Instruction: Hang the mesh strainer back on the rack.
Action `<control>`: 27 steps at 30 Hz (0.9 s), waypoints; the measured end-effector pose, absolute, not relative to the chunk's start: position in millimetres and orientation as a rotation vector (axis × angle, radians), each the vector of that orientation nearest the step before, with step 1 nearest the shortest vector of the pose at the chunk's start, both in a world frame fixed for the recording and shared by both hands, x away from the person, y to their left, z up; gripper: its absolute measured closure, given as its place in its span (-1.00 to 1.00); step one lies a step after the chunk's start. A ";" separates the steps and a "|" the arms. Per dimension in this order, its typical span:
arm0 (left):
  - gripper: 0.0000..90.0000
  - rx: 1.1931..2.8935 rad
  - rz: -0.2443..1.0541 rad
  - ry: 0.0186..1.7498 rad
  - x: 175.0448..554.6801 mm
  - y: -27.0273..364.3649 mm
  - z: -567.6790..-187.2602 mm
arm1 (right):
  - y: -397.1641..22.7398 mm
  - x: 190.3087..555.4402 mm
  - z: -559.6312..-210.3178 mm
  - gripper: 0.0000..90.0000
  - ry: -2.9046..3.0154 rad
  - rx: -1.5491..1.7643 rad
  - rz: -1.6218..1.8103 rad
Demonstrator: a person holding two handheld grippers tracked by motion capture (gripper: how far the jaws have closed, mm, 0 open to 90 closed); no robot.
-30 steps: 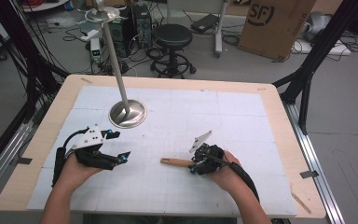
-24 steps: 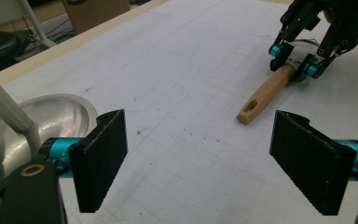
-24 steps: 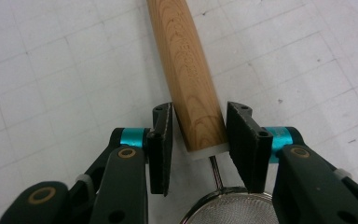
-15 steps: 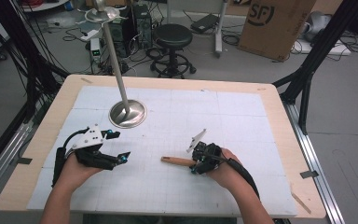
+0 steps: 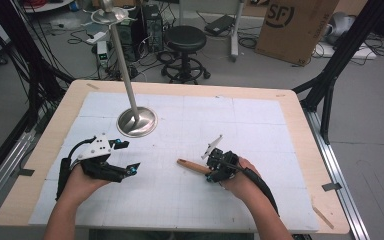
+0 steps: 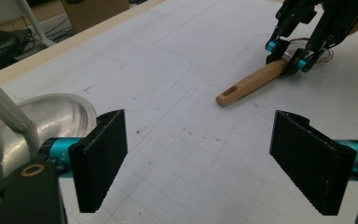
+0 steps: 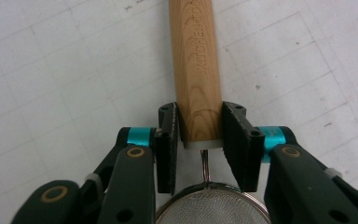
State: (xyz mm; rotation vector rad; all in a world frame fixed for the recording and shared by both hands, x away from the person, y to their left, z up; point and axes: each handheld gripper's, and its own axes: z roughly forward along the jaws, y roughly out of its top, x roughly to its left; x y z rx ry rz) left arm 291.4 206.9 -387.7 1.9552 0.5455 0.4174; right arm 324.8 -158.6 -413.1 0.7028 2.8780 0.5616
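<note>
Strainer (image 7: 208, 212) with wood handle (image 7: 196, 70) sits in the right hand-held gripper (image 7: 200, 144), jaws clenched on the handle's butt end, right where the wire stem leaves the ferrule. In the high view the handle (image 5: 194, 166) pokes out leftward from the gripper, low over the surface (image 5: 260, 125), with the mesh end tucked under the hand

Handling, my read: light, stiff handle, thin wire neck and mesh that dent easily. Smooth round wood between flat pads can roll or pivot. The grip is at the joint, so the long handle acts as a lever; a hold nearer mid-handle would be steadier. Keep the pads off the mesh and the stem

Left hand-held gripper (image 6: 198, 158) is released, jaws wide with nothing between them, pointing across the surface at the handle tip with its hang slot (image 6: 230, 91). It's well apart from the strainer

Around: steel stand (image 5: 130, 75) with round base (image 5: 136, 121) sits beyond the left hand-held gripper, just off its left jaw in the left gripper view. The pole is the only obstacle on the surface if the handle swings that way; the path between the grippers is free
</note>
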 end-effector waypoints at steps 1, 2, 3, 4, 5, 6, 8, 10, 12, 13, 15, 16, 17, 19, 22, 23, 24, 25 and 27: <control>-0.57 1.956 0.417 0.545 291.4 206.8 -387.7 | -158.8 325.0 -413.0 0.37 2.879 0.708 0.565; -0.56 1.956 0.417 0.545 291.4 206.7 -387.8 | -159.1 325.4 -413.0 0.37 2.882 0.714 0.568; -0.56 1.953 0.415 0.547 291.3 206.4 -388.0 | -159.3 325.4 -412.9 0.37 2.889 0.719 0.564; -0.56 1.957 0.416 0.545 291.4 206.5 -388.0 | -159.3 325.5 -413.2 0.37 2.889 0.719 0.559; -0.56 1.953 0.414 0.546 291.4 206.2 -388.1 | -159.3 325.8 -413.8 0.37 2.894 0.717 0.560; -0.56 1.953 0.415 0.547 291.4 206.1 -388.2 | -159.2 325.9 -413.7 0.37 2.896 0.717 0.558; -0.57 1.953 0.414 0.547 291.4 206.0 -388.4 | -158.6 326.5 -413.9 0.37 2.901 0.708 0.556; -0.56 1.954 0.415 0.548 291.4 205.9 -388.5 | -157.6 326.7 -413.6 0.39 2.907 0.709 0.543; -0.56 1.959 0.415 0.541 291.7 205.9 -388.5 | -156.6 327.5 -413.6 0.41 2.914 0.696 0.536; -0.56 1.963 0.416 0.541 291.8 205.9 -388.5 | -156.0 328.0 -413.6 0.42 2.916 0.686 0.530; -0.56 1.958 0.413 0.545 291.5 205.2 -388.8 | -154.9 328.7 -413.3 0.45 2.925 0.686 0.519; -0.56 1.958 0.413 0.546 291.5 205.0 -388.9 | -154.4 328.4 -413.2 0.46 2.927 0.695 0.514; -0.57 1.957 0.413 0.546 291.4 204.7 -389.0 | -154.2 328.8 -413.2 0.48 2.931 0.694 0.513; -0.56 1.962 0.413 0.542 291.4 204.6 -388.9 | -154.0 329.4 -413.3 0.50 2.935 0.677 0.516; -0.56 1.963 0.413 0.537 291.5 204.5 -388.8 | -153.7 329.4 -412.9 0.52 2.941 0.682 0.508; -0.56 1.961 0.412 0.538 291.4 204.5 -388.7 | -153.1 329.4 -412.6 0.52 2.941 0.681 0.500; -0.56 1.956 0.413 0.541 291.3 204.5 -388.7 | -152.5 329.4 -412.9 0.52 2.936 0.672 0.501; -0.56 1.961 0.416 0.540 291.3 205.3 -388.3 | -152.0 329.2 -412.3 0.52 2.935 0.672 0.490; -0.56 1.952 0.413 0.543 291.3 205.7 -388.2 | -152.5 329.0 -412.1 0.52 2.936 0.686 0.498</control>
